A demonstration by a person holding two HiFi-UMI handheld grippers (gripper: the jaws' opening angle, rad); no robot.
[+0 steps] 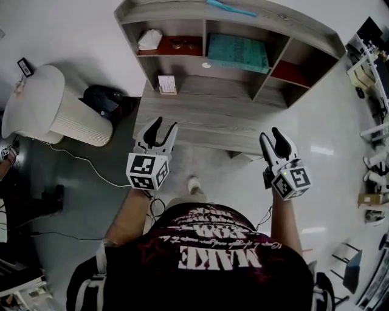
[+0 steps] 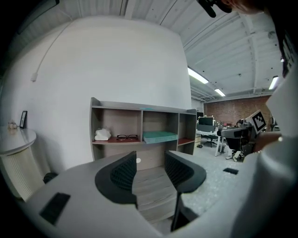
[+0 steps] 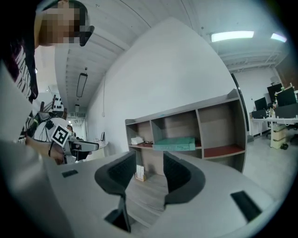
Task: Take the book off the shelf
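On the shelf (image 1: 182,13), middle bay: book (image 1: 238,53) lying flat, teal, untouched. Task basically not started: nothing lifted, so the whole grab and pull-out is left

Left claw (image 1: 164,126): jaws apart, nothing between them. Right claw (image 1: 270,135): same, apart and empty. Both are in front of the shelf, well apart from it, over the near edge of the worktop (image 1: 206,106), pointing at the bays. Neither is near the book

Shelf contents:
- left bay: white wad (image 1: 149,39) at the outer end, glasses (image 1: 178,44) beside it, toward the middle bay
- middle bay: book only, covers most of the bay floor
- right bay: red liner (image 1: 290,73), nothing visible on it
- shelf top: thin teal strip (image 1: 231,8), can't tell what it is
- worktop just below the shelf: small card box (image 1: 167,84), under the left/middle divider

My read: approach step. Next, one claw has to go into the middle bay and get its jaws on the book's front edge. It's a flat book with a low bay above it, so probably a slide-out rather than a lift
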